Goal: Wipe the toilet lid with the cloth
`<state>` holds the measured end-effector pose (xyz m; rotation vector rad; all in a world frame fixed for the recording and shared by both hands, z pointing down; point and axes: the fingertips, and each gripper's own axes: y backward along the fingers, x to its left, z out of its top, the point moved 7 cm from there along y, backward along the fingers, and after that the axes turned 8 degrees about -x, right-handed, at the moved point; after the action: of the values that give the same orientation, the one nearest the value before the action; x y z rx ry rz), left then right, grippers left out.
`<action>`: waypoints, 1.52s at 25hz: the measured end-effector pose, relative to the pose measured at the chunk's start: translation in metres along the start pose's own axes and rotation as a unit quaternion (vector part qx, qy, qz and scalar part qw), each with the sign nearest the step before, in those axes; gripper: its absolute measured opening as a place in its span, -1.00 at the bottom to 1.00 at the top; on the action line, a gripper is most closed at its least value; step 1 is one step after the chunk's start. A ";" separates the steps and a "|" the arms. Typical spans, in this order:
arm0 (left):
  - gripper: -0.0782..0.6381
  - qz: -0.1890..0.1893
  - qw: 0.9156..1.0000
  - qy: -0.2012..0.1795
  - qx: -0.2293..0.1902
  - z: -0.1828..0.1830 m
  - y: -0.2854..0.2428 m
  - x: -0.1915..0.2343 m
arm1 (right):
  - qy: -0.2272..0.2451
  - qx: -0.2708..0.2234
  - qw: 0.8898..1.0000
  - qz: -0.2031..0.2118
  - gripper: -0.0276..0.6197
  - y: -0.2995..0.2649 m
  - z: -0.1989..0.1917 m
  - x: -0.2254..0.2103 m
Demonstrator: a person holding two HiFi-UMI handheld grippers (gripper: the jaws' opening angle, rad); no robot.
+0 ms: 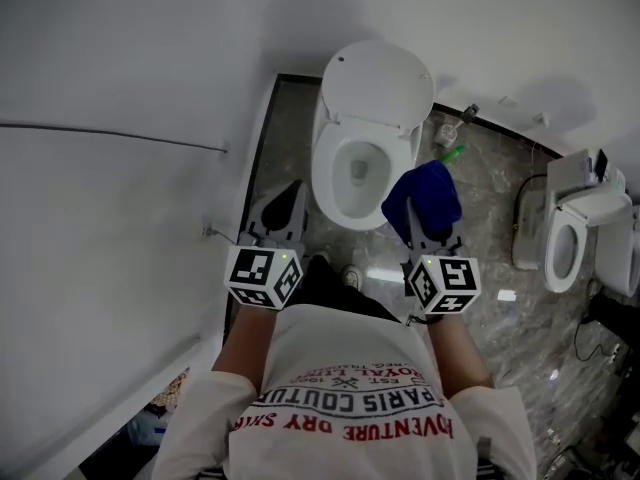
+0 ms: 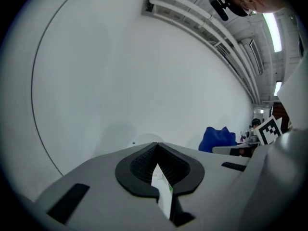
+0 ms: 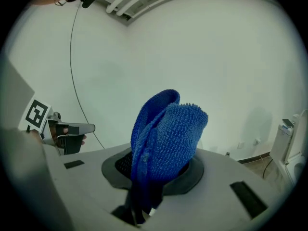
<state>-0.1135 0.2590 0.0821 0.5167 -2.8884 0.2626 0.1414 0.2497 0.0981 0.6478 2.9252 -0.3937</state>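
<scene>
The white toilet (image 1: 340,173) stands ahead of me with its lid (image 1: 377,81) raised against the wall and the bowl open. My right gripper (image 1: 413,220) hovers over the bowl's right front rim, shut on the blue cloth (image 1: 424,196). In the right gripper view the cloth (image 3: 168,131) stands bunched up out of the closed jaws of that gripper (image 3: 156,174). My left gripper (image 1: 288,206) is held left of the bowl's front, shut and holding nothing. The left gripper view faces the wall, with the jaws of that gripper (image 2: 157,153) together and the cloth (image 2: 217,138) off to the right.
A white wall (image 1: 120,128) runs close along the left. A green bottle (image 1: 450,154) and a brush (image 1: 452,125) stand on the marble floor right of the toilet. A second white toilet (image 1: 577,230) stands at the far right. The person's shoe (image 1: 352,274) is below the bowl.
</scene>
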 end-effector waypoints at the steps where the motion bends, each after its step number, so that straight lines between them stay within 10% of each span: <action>1: -0.76 -0.001 1.000 0.000 0.003 -0.001 -0.012 0.007 | 0.000 0.004 1.000 0.000 -0.63 -0.014 -0.001 -0.003; 19: -0.76 -0.093 0.995 -0.013 0.024 0.009 -0.243 0.181 | 0.006 0.022 0.997 -0.068 -0.63 -0.277 -0.003 -0.023; 29: -0.76 -0.119 0.992 0.010 0.031 -0.060 -0.312 0.190 | 0.050 0.060 0.997 -0.009 -0.63 -0.380 -0.061 -0.047; 38: -0.76 -0.043 0.997 0.037 0.044 -0.110 -0.351 0.216 | 0.085 0.045 0.993 0.063 -0.63 -0.455 -0.105 -0.063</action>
<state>-0.1686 -0.1121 0.2846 0.6310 -2.7846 0.3884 -0.0034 -0.1446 0.3123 0.9157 3.0182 -0.4803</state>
